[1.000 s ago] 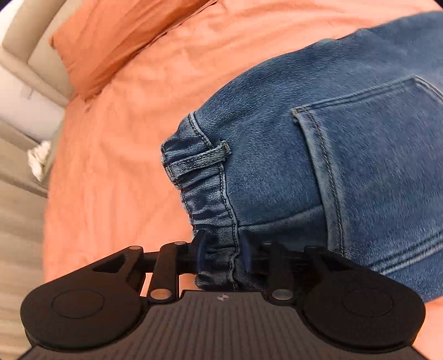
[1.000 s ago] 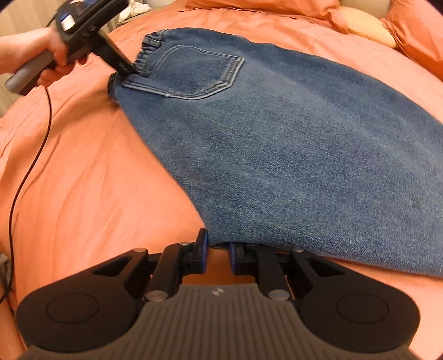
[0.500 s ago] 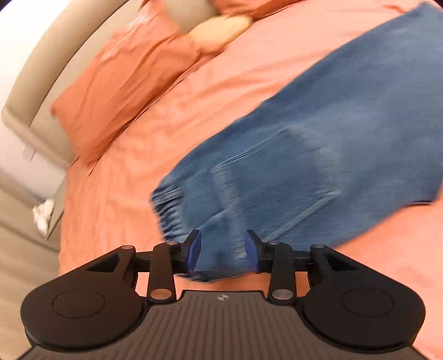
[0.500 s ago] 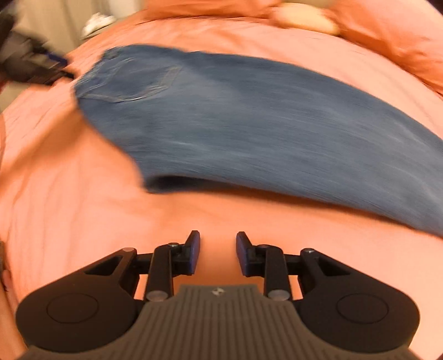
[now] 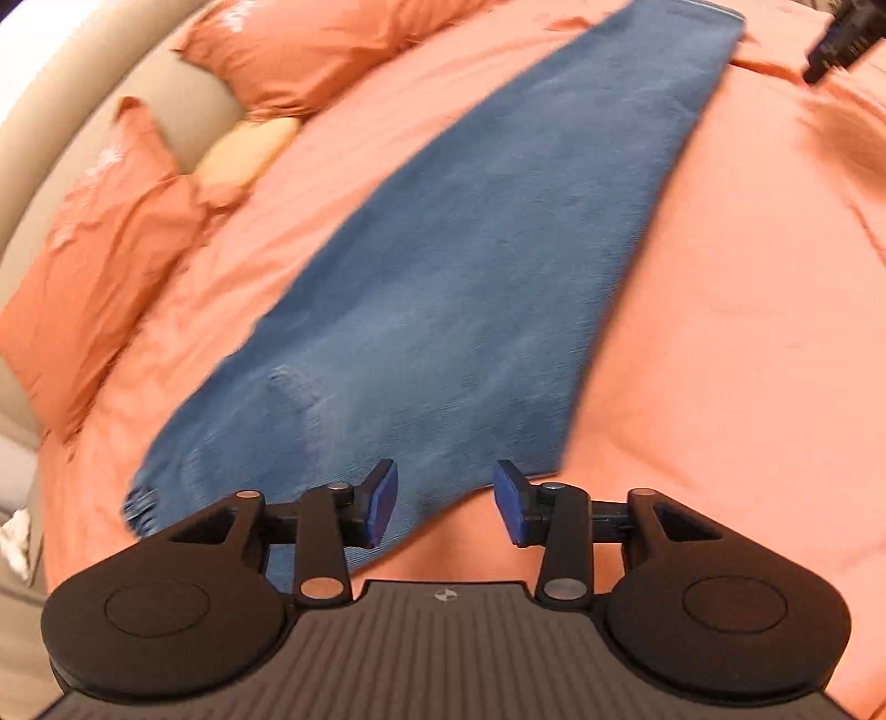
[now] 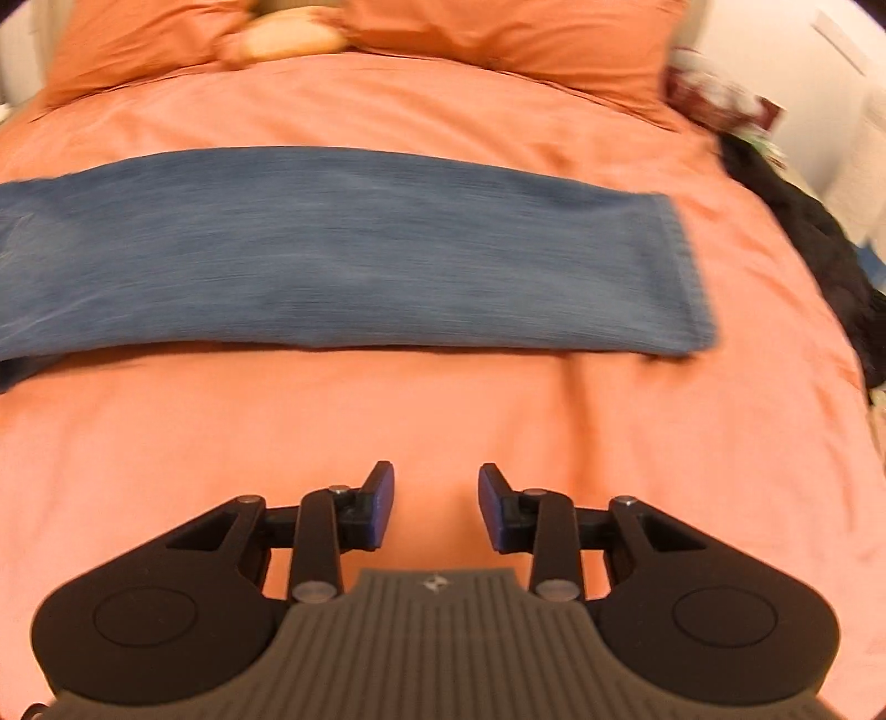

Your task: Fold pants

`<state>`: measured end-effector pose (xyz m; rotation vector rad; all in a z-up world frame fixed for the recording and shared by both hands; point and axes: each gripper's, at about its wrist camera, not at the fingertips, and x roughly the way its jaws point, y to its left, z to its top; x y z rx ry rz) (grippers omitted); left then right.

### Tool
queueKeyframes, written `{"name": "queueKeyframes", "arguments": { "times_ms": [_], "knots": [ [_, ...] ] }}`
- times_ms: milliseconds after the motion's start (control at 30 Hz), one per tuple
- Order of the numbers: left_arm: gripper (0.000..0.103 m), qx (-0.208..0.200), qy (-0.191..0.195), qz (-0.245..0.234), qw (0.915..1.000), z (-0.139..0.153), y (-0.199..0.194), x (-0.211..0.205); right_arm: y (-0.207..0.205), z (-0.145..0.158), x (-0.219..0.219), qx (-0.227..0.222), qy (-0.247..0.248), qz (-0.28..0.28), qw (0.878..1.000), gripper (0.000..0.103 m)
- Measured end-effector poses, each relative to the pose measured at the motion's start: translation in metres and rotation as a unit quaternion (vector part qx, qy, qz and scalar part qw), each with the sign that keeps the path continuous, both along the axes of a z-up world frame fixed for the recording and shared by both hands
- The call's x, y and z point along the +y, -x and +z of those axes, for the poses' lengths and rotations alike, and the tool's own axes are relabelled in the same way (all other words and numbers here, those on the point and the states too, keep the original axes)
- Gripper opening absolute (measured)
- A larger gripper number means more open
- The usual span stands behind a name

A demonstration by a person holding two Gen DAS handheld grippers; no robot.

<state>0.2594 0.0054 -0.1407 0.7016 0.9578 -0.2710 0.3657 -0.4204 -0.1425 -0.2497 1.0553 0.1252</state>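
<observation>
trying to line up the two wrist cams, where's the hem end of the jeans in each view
Left wrist view: the jeans' hem sits at the top right, far from the open left claw.
Right wrist view: the hem is right of centre, beyond the open right claw, with bare bedspread between them.
Shared landmark: the pale yellow cushion between the orange pillows.

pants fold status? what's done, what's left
Done: jeans lie flat on the bed as one long strip, legs apparently stacked. In hand: nothing; left claw and right claw are both open and empty. Left: folding the hem end over toward the waistband.
</observation>
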Motion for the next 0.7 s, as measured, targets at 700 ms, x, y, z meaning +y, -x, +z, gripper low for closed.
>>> {"name": "queueKeyframes", "arguments": {
  "times_ms": [700],
  "knots": [
    [0.038, 0.213, -0.055, 0.043, 0.9746, -0.061, -0.105, -0.041, -0.184, -0.008, -0.123, -0.059, 0.002, -0.008, 0.998, 0.053]
  ]
}}
